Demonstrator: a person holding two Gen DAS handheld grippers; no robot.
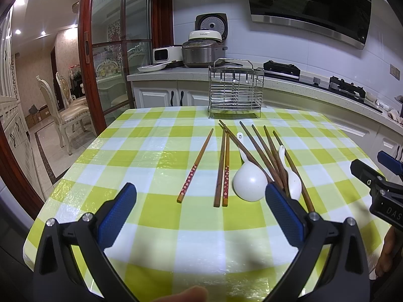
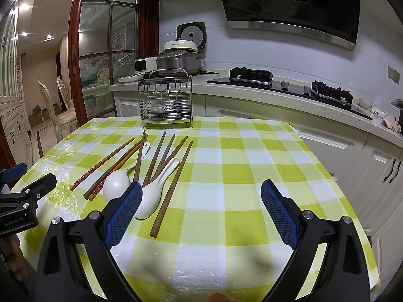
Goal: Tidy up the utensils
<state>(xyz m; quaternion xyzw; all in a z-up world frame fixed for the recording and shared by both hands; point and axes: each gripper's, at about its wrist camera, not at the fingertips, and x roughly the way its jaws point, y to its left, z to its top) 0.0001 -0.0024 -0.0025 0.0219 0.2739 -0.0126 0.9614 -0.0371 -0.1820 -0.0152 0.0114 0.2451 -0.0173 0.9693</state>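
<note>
Chopsticks (image 1: 228, 161) and spoons lie scattered on the green-and-white checked tablecloth (image 1: 156, 156) in the left wrist view, all on the near side of the wire utensil rack (image 1: 235, 91), which stands upright at the far edge of the table. Nearest the rack's left side a single flower-patterned chopstick (image 1: 195, 167) lies apart from the others. To its right a pair lies side by side, then a dark chopstick crosses over the handle of the large white spoon (image 1: 249, 182), bowl facing down. Further right several dark chopsticks fan out from the rack, with the small white spoon (image 1: 292, 176) lying among them. The left gripper (image 1: 200, 201) hovers over the cloth with its blue pads (image 1: 117, 211) spread wide and nothing between them; its right pad sits in front of the fanned sticks. The right gripper (image 1: 372, 176) shows at the right edge; from here I cannot tell how its jaws stand.

In the right wrist view the rack (image 2: 166, 103) stands at the far left of the table, the utensils in front of it. The right gripper (image 2: 201, 198) has its pads (image 2: 278, 211) wide apart, holding nothing, over bare cloth to the right of the pile. The small spoon (image 2: 153, 193) lies just beside its left pad, the large spoon (image 2: 115, 185) to the left of that. The left gripper (image 2: 22, 183) shows at the left edge.
</note>
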